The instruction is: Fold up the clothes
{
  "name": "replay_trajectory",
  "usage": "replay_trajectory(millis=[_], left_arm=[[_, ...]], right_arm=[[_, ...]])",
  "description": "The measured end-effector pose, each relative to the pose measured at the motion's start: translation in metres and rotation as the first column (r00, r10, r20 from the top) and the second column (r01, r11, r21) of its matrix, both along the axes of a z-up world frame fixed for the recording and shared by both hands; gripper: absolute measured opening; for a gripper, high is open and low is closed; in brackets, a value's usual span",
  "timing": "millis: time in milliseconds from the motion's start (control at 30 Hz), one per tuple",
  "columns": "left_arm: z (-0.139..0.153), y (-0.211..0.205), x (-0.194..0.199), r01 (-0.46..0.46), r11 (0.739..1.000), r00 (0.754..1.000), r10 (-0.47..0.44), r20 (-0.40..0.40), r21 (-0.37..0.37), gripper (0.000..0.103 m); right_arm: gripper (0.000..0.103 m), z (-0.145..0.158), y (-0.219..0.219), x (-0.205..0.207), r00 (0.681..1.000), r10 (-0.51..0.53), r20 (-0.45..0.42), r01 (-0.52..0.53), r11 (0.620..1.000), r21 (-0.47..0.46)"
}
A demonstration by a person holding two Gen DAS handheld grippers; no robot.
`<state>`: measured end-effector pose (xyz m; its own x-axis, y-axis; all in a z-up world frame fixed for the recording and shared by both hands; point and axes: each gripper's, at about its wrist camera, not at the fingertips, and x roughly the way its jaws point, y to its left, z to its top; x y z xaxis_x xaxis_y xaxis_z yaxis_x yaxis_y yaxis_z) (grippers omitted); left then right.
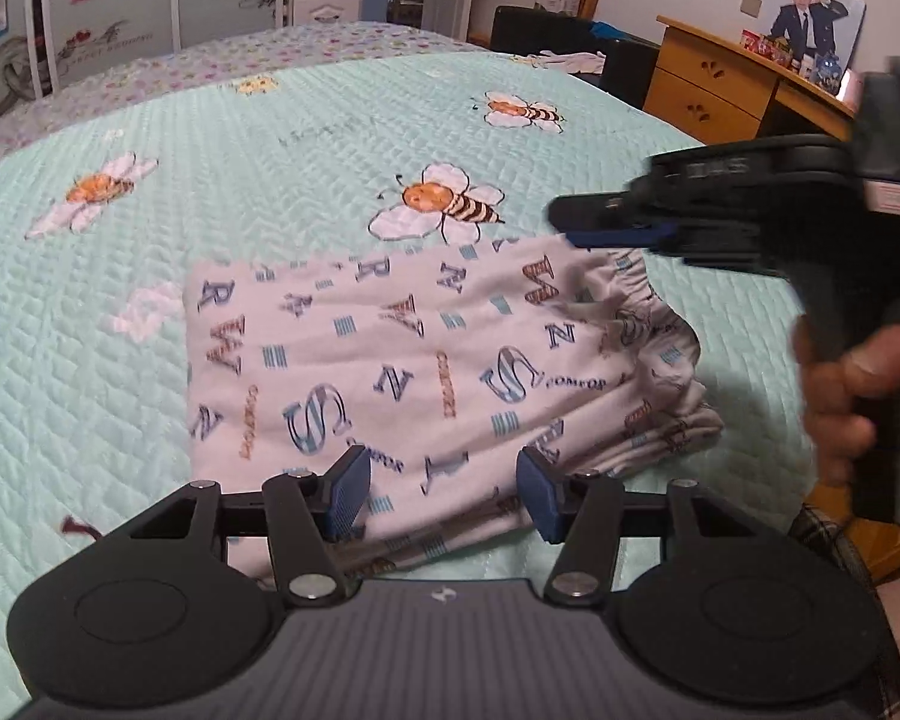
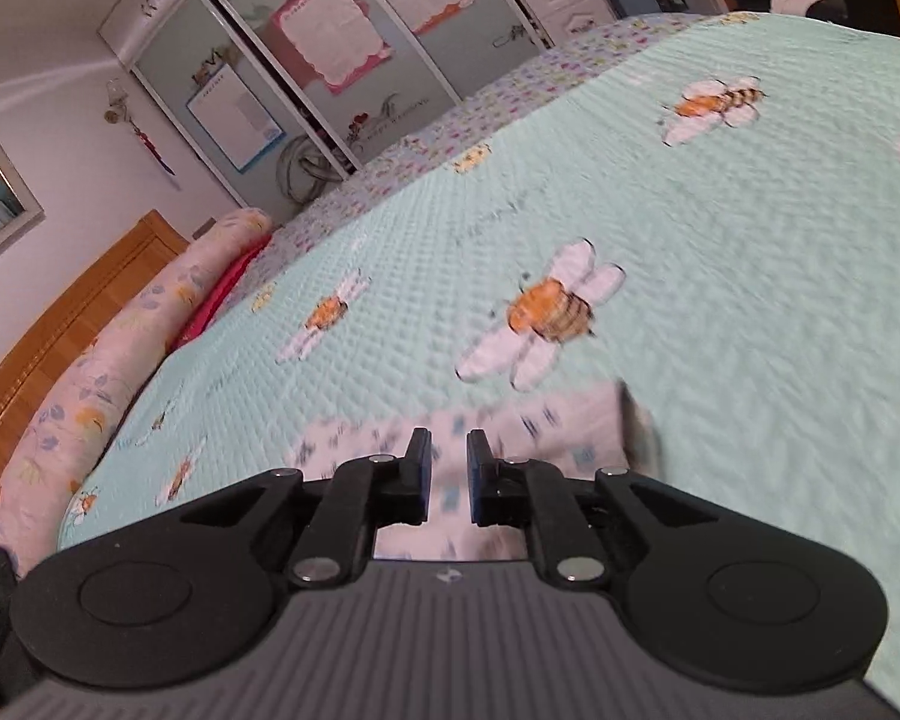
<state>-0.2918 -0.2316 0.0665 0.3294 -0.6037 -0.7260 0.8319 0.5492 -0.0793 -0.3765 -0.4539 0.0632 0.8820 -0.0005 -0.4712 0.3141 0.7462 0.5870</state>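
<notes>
The letter-print garment [image 1: 426,360] lies folded into a rough rectangle on the bee-patterned bedspread [image 1: 270,180], near the bed's near edge and toward its right side, just below one embroidered bee [image 1: 444,201]. It looks like thin, light knit cotton — soft and limp, likely to sag and slide out of its fold if lifted by one point. The right end is bunched, with what seems to be a gathered elastic waistband [image 1: 642,300] and stacked layers showing at the lower right corner. The flat left edge looks the cleaner place to grip; I would pinch through all layers at two corners together, so the fold holds.

The left gripper [image 1: 444,492] stands about half open over the garment's near edge, pads apart with cloth visible between them but not pinched. The right gripper [image 2: 450,474], seen blurred in the left view above the bunched end, has its jaws only narrowly parted — nothing is caught between them. A hand [image 1: 852,384] holds its handle. Beyond the bed stand a wooden dresser [image 1: 708,84] and mirrored wardrobe doors [image 2: 342,60].
</notes>
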Motion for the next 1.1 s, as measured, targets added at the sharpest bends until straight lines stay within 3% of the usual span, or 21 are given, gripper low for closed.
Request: replay_trajectory(millis=[100,133,200,300,533,567,633,767,900,1100], left_arm=[[-0.008,-0.006,0.002,-0.007,0.999,1.000,0.007,-0.004,0.039,0.057],[-0.011,-0.007,0.002,-0.004,0.999,1.000,0.004,-0.002,0.050,0.057],[-0.013,-0.008,0.001,0.001,0.998,1.000,-0.002,0.012,0.062,0.057],[-0.013,-0.009,-0.001,0.003,0.997,1.000,-0.005,0.025,0.073,0.057],[-0.015,-0.008,-0.001,-0.004,0.998,1.000,0.002,0.023,0.070,0.058],[-0.015,-0.008,-0.002,-0.003,0.998,1.000,0.001,0.023,0.069,0.058],[-0.016,-0.007,-0.002,-0.001,0.998,1.000,-0.001,0.022,0.067,0.058],[-0.017,-0.005,-0.002,-0.002,0.998,1.000,0.001,0.015,0.060,0.059],[-0.017,-0.004,-0.002,-0.005,0.999,1.000,0.005,0.006,0.051,0.061],[-0.017,-0.001,0.000,-0.012,0.999,1.000,0.013,-0.012,0.033,0.061]], right_arm=[[0.012,-0.032,-0.017,0.012,0.996,-0.054,-0.064,0.057,0.997,0.046],[0.000,-0.046,-0.023,0.012,0.994,-0.070,-0.084,0.075,0.995,0.067],[0.000,-0.068,-0.036,0.002,0.996,-0.082,-0.030,0.086,0.982,0.168],[0.000,-0.070,-0.039,-0.010,0.992,-0.123,0.008,0.117,0.959,0.259],[0.019,-0.041,-0.033,-0.008,0.988,-0.144,0.054,0.133,0.977,0.167],[0.016,-0.046,-0.036,-0.003,0.990,-0.143,0.019,0.138,0.979,0.150],[0.000,-0.059,-0.042,0.006,0.988,-0.142,-0.055,0.147,0.985,0.090],[0.000,-0.052,-0.040,0.000,0.984,-0.168,-0.063,0.172,0.983,0.058],[0.005,-0.027,-0.025,-0.015,0.984,-0.177,0.016,0.177,0.984,0.018],[0.006,-0.022,0.001,-0.050,0.990,-0.132,0.042,0.131,0.990,0.046]])
